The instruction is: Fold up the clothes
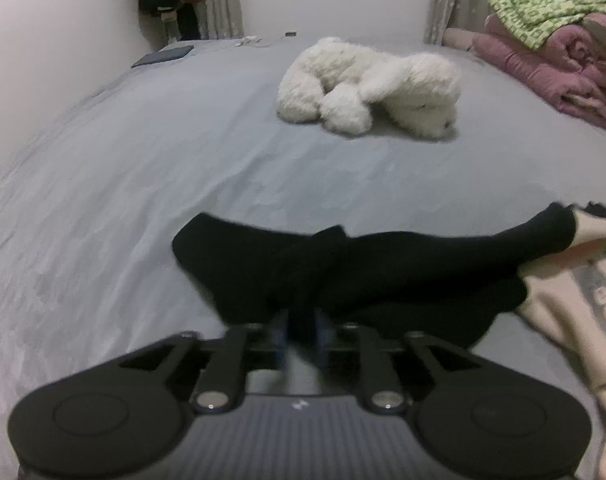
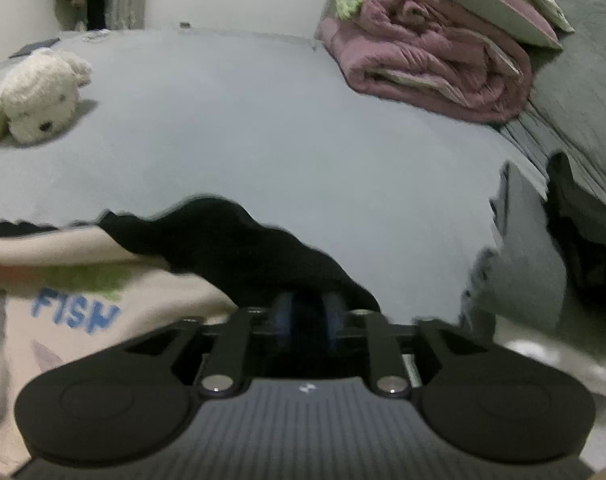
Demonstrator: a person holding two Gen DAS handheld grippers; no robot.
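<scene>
Cream sweatshirt [image 2: 103, 280] with black sleeves [image 1: 343, 264], spread low in both frames on the grey bed [image 1: 143, 152]; left gripper [image 1: 301, 328] and right gripper [image 2: 305, 320], jaws parted with black fabric between; white plush dog [image 1: 367, 88] beyond; pink quilt [image 2: 435, 48] upper right.
</scene>
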